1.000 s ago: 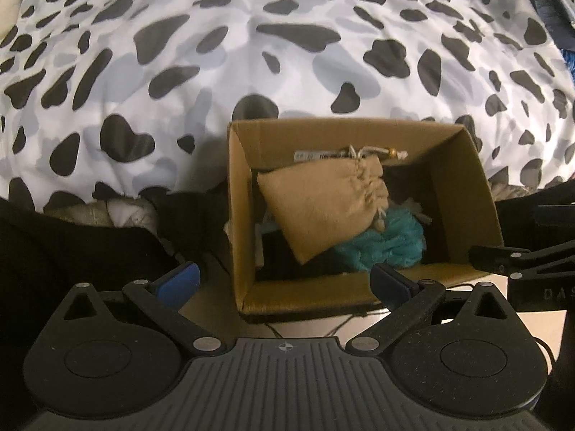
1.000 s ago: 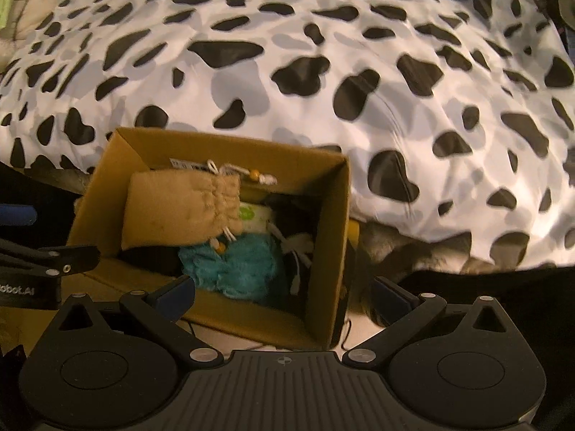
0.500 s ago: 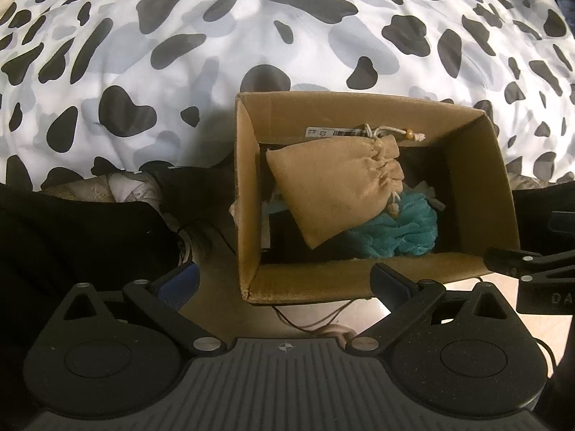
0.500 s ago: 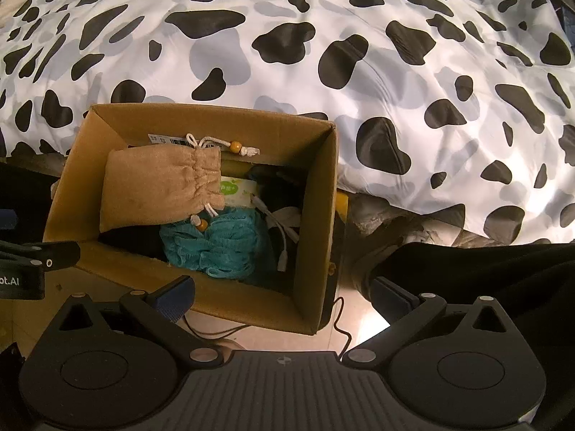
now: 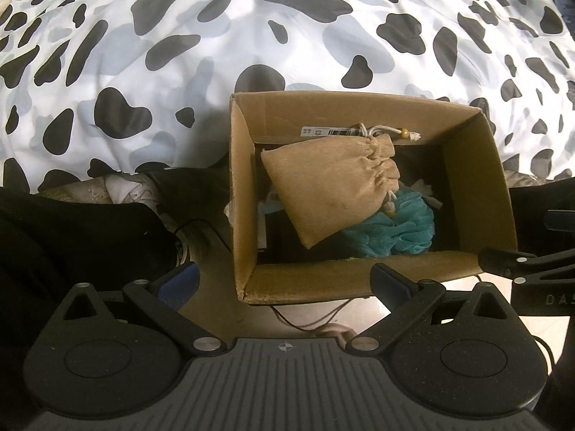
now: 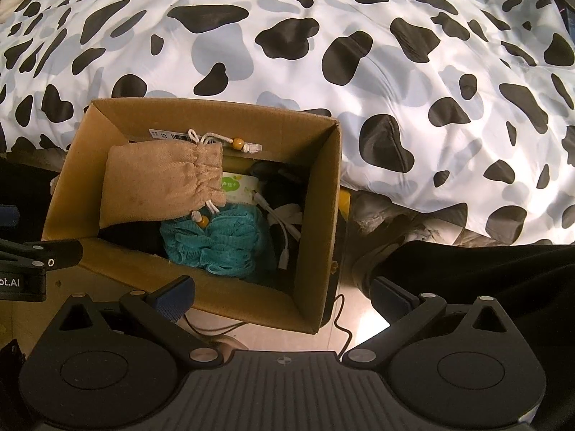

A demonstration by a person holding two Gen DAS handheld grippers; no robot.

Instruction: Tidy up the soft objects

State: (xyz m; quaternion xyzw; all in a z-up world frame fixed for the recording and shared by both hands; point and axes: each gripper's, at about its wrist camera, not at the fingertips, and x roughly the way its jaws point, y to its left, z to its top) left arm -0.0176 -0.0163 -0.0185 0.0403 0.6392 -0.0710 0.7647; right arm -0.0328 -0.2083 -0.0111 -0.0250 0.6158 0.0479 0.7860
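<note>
Change since earlier: the cardboard box (image 5: 467, 186) sits lower and larger in both views than a second ago; its contents look unmoved.
Left claw (image 5: 284, 280): hovers over the box's near left corner, fingers spread wide, holding nothing.
Tan drawstring pouch (image 5: 334, 186): inside the box, left half, tilted, lying partly over the sponge.
Teal mesh bath sponge (image 6: 215, 240): inside the box, against its near wall.
White cable (image 6: 284, 230): inside the box, right of the sponge.
Right claw (image 6: 284, 291): hovers over the box's near right corner, fingers spread wide, empty.
Cow-print duvet (image 6: 359, 54): behind the box.
</note>
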